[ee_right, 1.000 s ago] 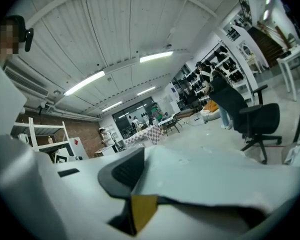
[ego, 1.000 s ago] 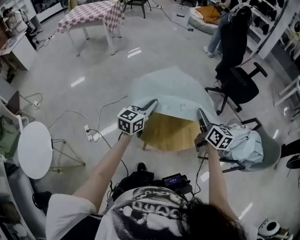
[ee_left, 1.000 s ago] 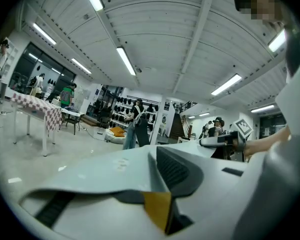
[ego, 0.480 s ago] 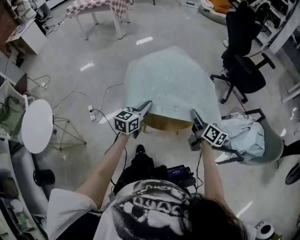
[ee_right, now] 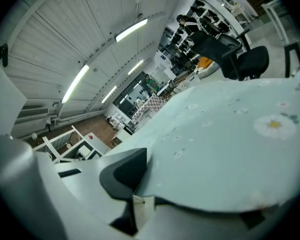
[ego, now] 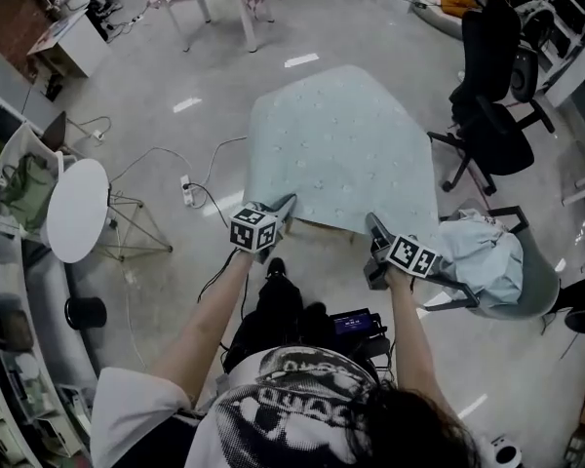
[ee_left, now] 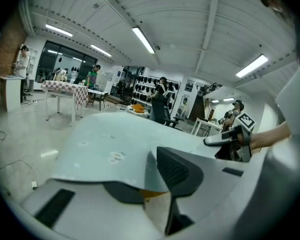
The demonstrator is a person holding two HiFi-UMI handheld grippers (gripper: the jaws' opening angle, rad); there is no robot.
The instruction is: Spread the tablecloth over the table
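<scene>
Both the left gripper [ego: 285, 204] and right gripper [ego: 371, 222] pinch the tablecloth [ego: 341, 144] edge, the right jaws just closing tighter. It lies flatter than before.

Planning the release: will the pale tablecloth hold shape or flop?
Probably flops: the tablecloth bends down at its edges and curves along the near hem. Likely light, since it looks thin. Nothing weighs it down, so a tug may slide it.

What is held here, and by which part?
Both hold the tablecloth by its near edge: left gripper at the left corner, right gripper at the right, its jaws having just closed further on the cloth.
</scene>
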